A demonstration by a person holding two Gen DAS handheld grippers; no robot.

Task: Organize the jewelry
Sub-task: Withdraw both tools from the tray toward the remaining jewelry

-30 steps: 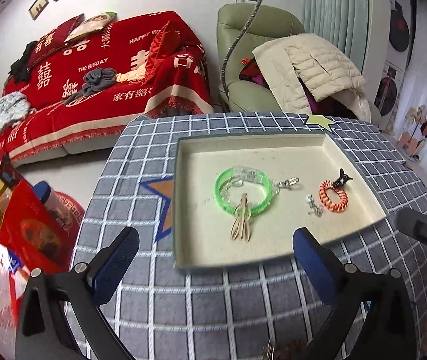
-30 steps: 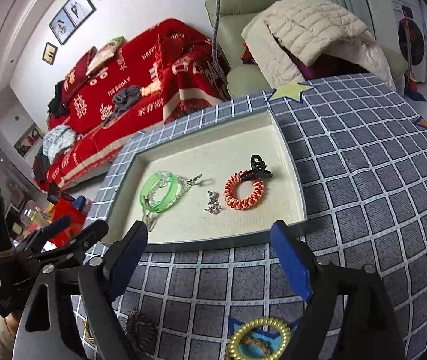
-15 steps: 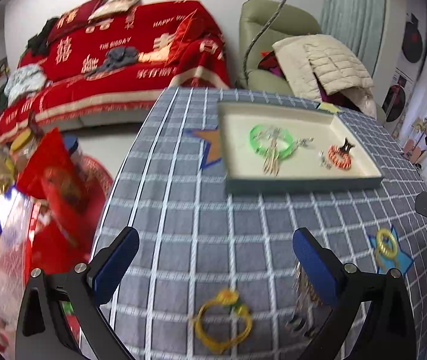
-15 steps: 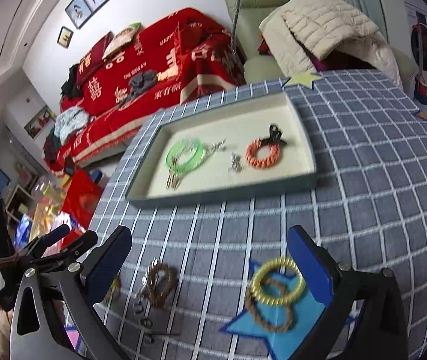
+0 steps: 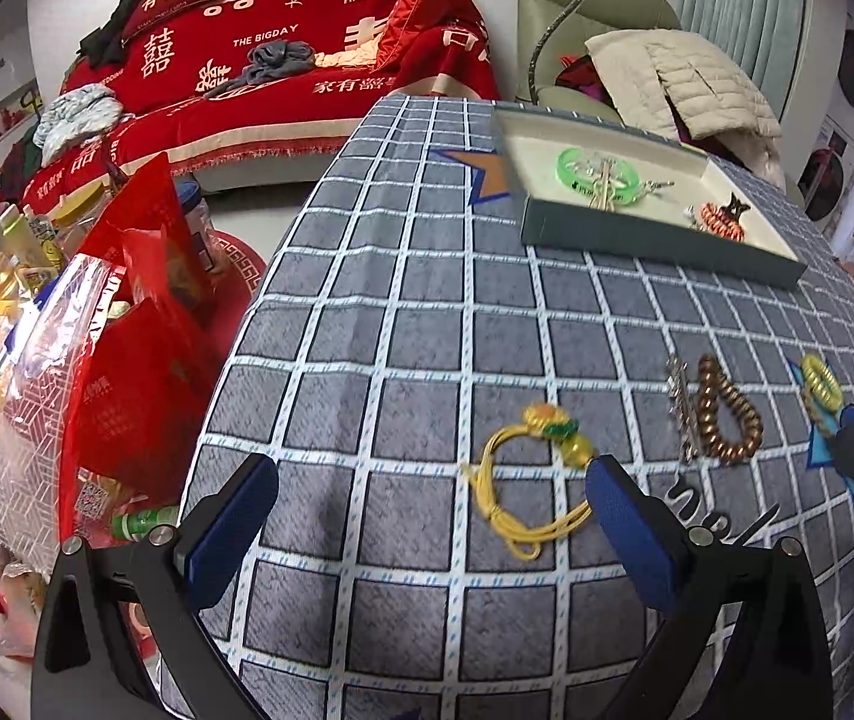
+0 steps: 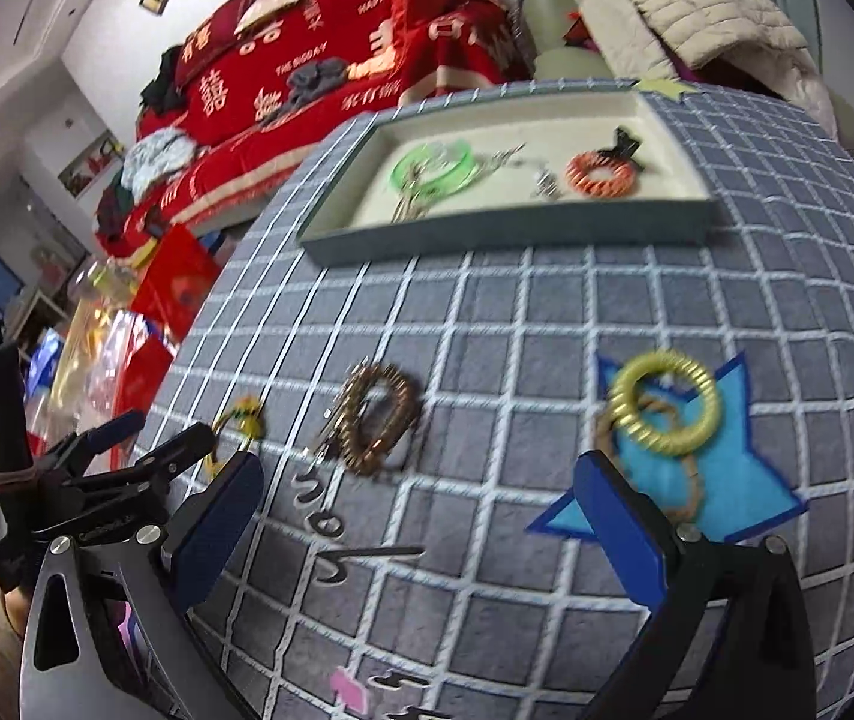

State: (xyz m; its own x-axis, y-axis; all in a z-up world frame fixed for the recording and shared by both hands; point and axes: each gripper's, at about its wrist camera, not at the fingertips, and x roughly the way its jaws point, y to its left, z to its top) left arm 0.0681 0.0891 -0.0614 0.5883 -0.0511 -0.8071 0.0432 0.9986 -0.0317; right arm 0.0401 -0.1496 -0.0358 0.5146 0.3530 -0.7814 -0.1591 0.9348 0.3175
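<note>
A shallow cream-lined tray (image 5: 655, 240) (image 6: 505, 234) sits at the far side of the checked tablecloth, holding a green bangle (image 5: 598, 167) (image 6: 433, 165) and an orange coil tie (image 5: 721, 219) (image 6: 600, 171). Loose on the cloth lie a yellow cord bracelet (image 5: 526, 468) (image 6: 241, 417), a brown coil bracelet (image 5: 727, 414) (image 6: 379, 417) and a yellow coil ring (image 5: 820, 381) (image 6: 664, 411). My left gripper (image 5: 421, 534) stands open just before the yellow cord bracelet. My right gripper (image 6: 421, 531) is open and empty, low over the cloth between the brown bracelet and the yellow ring.
Red and clear bags (image 5: 97, 348) crowd the floor left of the table edge. A red-covered sofa (image 5: 283, 54) and a green armchair with a beige jacket (image 5: 679, 72) stand behind. A blue star patch (image 6: 721, 480) lies under the yellow ring.
Both grippers have pulled back from the tray toward the near side of the table and dropped lower. The loose bracelets have come into close view. Both stayed open.
</note>
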